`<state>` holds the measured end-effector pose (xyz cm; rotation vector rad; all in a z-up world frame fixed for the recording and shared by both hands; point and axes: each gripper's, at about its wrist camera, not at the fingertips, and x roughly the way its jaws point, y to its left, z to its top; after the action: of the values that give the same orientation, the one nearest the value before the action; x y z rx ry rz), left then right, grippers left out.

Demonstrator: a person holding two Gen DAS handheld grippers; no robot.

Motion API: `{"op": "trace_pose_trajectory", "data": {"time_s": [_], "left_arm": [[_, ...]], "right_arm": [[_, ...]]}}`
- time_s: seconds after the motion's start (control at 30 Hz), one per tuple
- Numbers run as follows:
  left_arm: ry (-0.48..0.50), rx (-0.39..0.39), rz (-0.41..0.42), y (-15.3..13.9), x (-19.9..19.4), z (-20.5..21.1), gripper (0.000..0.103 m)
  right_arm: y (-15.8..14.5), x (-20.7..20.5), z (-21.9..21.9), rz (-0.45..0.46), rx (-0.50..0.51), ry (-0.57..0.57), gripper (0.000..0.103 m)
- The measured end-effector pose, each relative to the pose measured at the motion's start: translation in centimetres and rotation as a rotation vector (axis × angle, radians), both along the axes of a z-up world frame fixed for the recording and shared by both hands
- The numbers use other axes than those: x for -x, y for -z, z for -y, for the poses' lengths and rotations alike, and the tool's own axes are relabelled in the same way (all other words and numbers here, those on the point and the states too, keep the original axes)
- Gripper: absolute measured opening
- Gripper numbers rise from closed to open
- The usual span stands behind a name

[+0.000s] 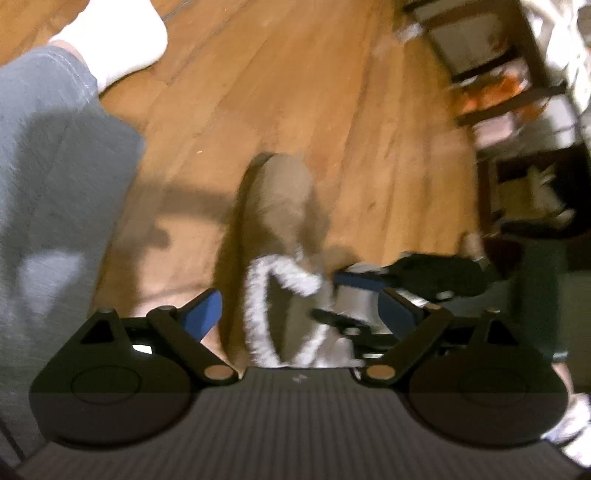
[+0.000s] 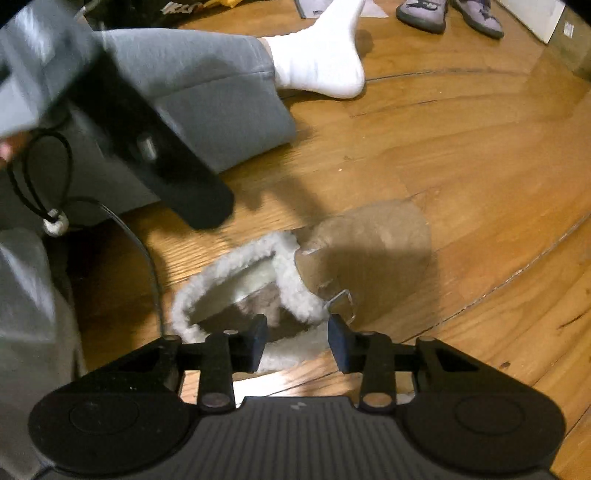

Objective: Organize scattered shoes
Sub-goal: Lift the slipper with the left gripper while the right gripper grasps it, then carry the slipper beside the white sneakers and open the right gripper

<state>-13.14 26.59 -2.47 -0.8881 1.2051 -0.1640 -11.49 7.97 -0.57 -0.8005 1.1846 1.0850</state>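
A tan slipper with white fleece lining [image 2: 354, 251] lies on the wood floor; it also shows in the left wrist view [image 1: 280, 214], toe pointing away. My right gripper [image 2: 297, 341] is partly open, its blue pads straddling the fleece collar at the slipper's heel side without clearly pinching it. My left gripper [image 1: 299, 310] is wide open just behind the slipper's opening, its fingers on either side of the heel. The right gripper's fingers [image 1: 354, 280] show in the left wrist view, at the slipper's collar. The left gripper's black body [image 2: 147, 147] crosses the right wrist view at the upper left.
The person's grey-trousered leg [image 2: 207, 96] and white sock [image 2: 325, 55] lie on the floor to the left. A pair of purple shoes [image 2: 450, 14] stands at the far edge. A dark shoe rack with shoes [image 1: 509, 81] stands at the right in the left wrist view.
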Motion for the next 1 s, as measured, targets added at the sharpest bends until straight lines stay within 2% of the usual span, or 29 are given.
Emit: {"op": "trace_pose_trajectory", "data": {"time_s": [0.1,0.17,0.23,0.3,0.37,0.4,0.43,0.53,0.6,0.67,0.8,0.93,1.0], "left_arm": [[0.029,-0.002,0.015,0.1,-0.1,0.0,0.092],[0.038,0.023,0.003,1.0,-0.1,-0.1,0.092],[0.03,0.059,-0.009,1.9,0.1,-0.5,0.092],[0.008,0.092,-0.013,2.7,0.4,-1.1,0.092],[-0.001,0.106,-0.006,2.9,0.5,-1.6,0.092],[-0.006,0.107,-0.004,2.9,0.4,-1.8,0.092],[-0.018,0.099,-0.002,2.9,0.3,-2.3,0.092],[-0.07,0.03,0.012,2.3,0.0,-3.7,0.093],[-0.087,0.011,0.027,2.1,0.0,-4.4,0.093],[-0.091,0.017,0.025,2.4,0.1,-4.8,0.093],[-0.081,0.033,0.017,3.1,-0.2,-4.7,0.093],[-0.033,0.03,0.036,3.0,-0.8,-3.8,0.093],[-0.009,0.019,0.047,2.9,-0.9,-3.3,0.093]], "right_arm": [[0.7,-0.2,-0.7,0.012,0.002,0.018,0.039],[1.3,-0.4,-1.2,0.033,0.01,0.026,0.043],[2.3,-0.8,-1.7,0.048,0.014,0.043,0.052],[3.4,-0.5,-2.1,0.117,0.025,0.057,0.059],[4.1,-0.2,-2.2,0.169,0.021,0.095,0.059],[4.5,0.0,-2.2,0.199,0.017,0.12,0.058],[4.6,0.0,-2.0,0.209,0.007,0.17,0.051],[4.5,-0.6,-1.5,0.206,-0.031,0.37,0.043],[4.2,-0.8,-1.6,0.222,-0.029,0.462,0.036],[3.6,-1.8,-1.4,0.189,-0.036,0.565,0.03],[1.5,-3.7,-0.4,0.115,-0.04,0.8,0.024],[0.3,-5.9,2.0,-0.035,-0.076,1.074,0.023],[0.4,-6.7,3.1,-0.12,-0.1,1.169,0.023]]}}
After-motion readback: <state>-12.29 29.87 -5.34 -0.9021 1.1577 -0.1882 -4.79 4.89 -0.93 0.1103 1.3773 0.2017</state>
